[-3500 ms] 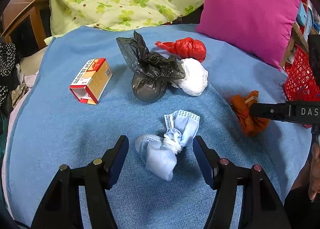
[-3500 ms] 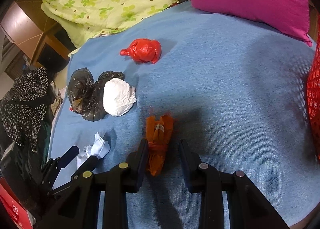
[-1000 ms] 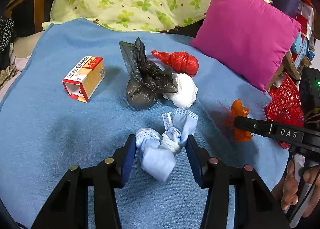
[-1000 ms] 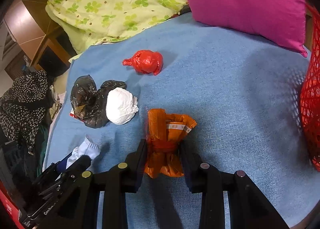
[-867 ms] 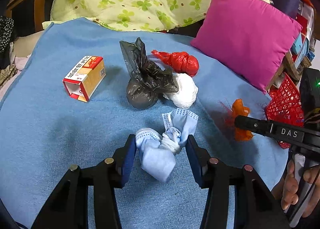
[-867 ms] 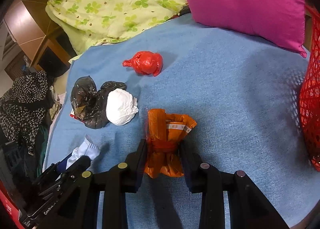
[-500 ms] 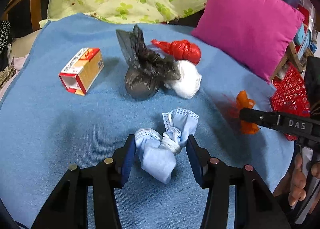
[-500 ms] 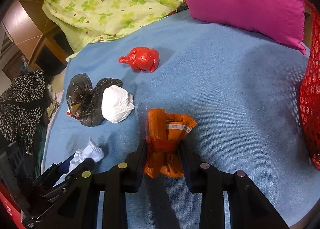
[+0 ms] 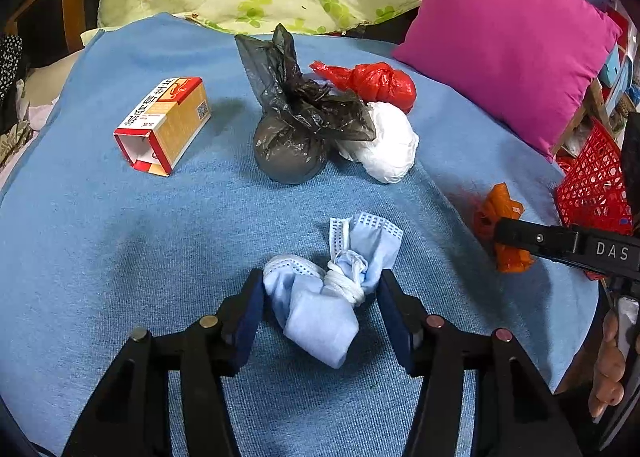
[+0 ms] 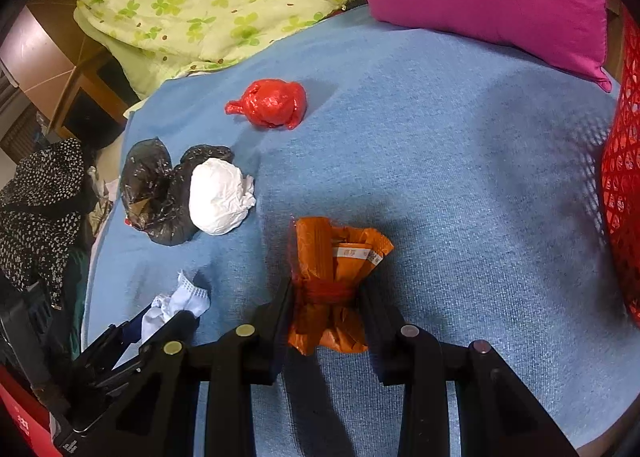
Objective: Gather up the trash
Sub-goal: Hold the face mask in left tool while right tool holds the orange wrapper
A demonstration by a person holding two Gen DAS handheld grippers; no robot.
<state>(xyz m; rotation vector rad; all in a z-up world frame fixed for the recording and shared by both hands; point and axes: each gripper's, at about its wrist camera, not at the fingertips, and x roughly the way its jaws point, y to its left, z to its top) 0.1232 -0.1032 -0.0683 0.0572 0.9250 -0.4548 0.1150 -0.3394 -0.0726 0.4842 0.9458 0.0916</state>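
Here, right gripper (image 10: pixel 326 293) pinching crinkled orange wrapper bundle (image 10: pixel 334 281) — apparently plastic, knotted blue mask (image 9: pixel 328 293).

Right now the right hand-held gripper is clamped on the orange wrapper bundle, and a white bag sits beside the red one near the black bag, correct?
Not quite. The right hand-held gripper does clamp the orange wrapper bundle, but the white bag sits against the black bag, apart from the red bag, as the right wrist view shows.

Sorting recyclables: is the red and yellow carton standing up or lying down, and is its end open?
Lying on its side on the blue blanket; the carton shows an open, hollow near end.
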